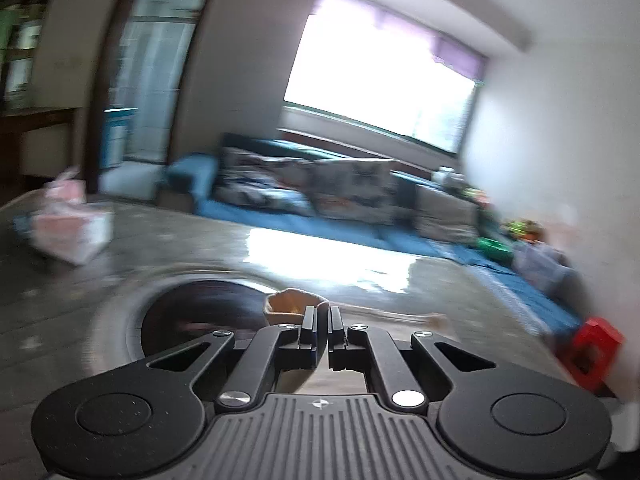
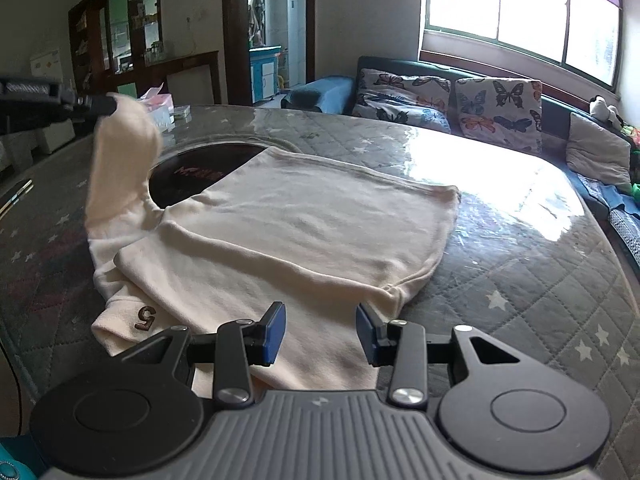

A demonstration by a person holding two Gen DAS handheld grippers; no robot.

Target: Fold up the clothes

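Note:
A cream sweatshirt (image 2: 296, 224) lies partly folded on the quilted table (image 2: 520, 264), with a brown "5" on a cuff at its near left. My left gripper (image 1: 322, 322) is shut on a cream sleeve (image 1: 294, 302); in the right wrist view it (image 2: 106, 104) holds that sleeve (image 2: 124, 148) raised above the table's left side. My right gripper (image 2: 322, 334) is open and empty, low over the sweatshirt's near edge. The left wrist view is blurred.
A dark round inset (image 2: 200, 172) sits in the table under the sweatshirt's far left. A pink tissue pack (image 2: 158, 106) lies at the table's far edge. A sofa with butterfly cushions (image 2: 496, 108) stands behind. A red stool (image 1: 592, 350) is at the right.

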